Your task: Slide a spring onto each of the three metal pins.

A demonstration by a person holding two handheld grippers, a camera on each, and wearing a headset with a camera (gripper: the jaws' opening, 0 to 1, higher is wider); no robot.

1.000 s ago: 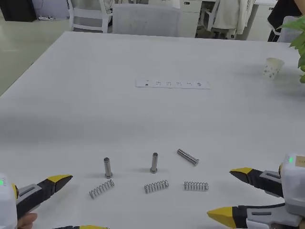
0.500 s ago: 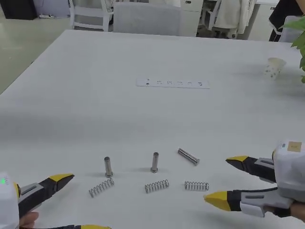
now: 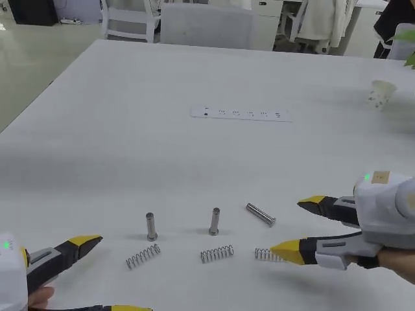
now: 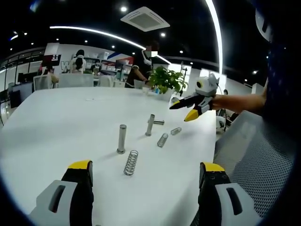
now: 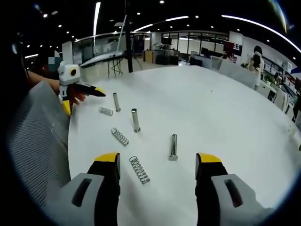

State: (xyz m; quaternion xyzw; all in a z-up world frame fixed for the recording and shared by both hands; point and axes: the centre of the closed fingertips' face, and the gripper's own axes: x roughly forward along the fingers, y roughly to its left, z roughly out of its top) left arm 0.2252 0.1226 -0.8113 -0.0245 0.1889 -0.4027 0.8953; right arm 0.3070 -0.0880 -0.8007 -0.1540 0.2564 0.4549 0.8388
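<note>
Three springs lie loose in a row on the white table (image 3: 97,129), none yet on a pin. At far left my left gripper (image 3: 111,274) hangs low over the near edge, jaws spread wide and empty, the lower one cut off by the frame. Just ahead of it lies the left spring (image 3: 142,255), with the left pin (image 3: 150,227) upright close behind it. At centre, the middle spring (image 3: 216,253) rests in front of the middle pin (image 3: 214,221), also upright. To the right, the right pin (image 3: 260,214) lies flat on its side, slanting across the table, so I judge it needs standing up or holding before a spring can go on.

The right spring (image 3: 262,254) lies near it, its long axis running roughly along my right gripper's reach. The right gripper (image 3: 287,225) is plainly the nearer one, jaws wide and empty. In the right gripper view the spring sits just forward, between the jaws and closer to the left one.

In the head view the lower jaw tip covers the spring's right end. I cannot tell whether it touches.
</note>
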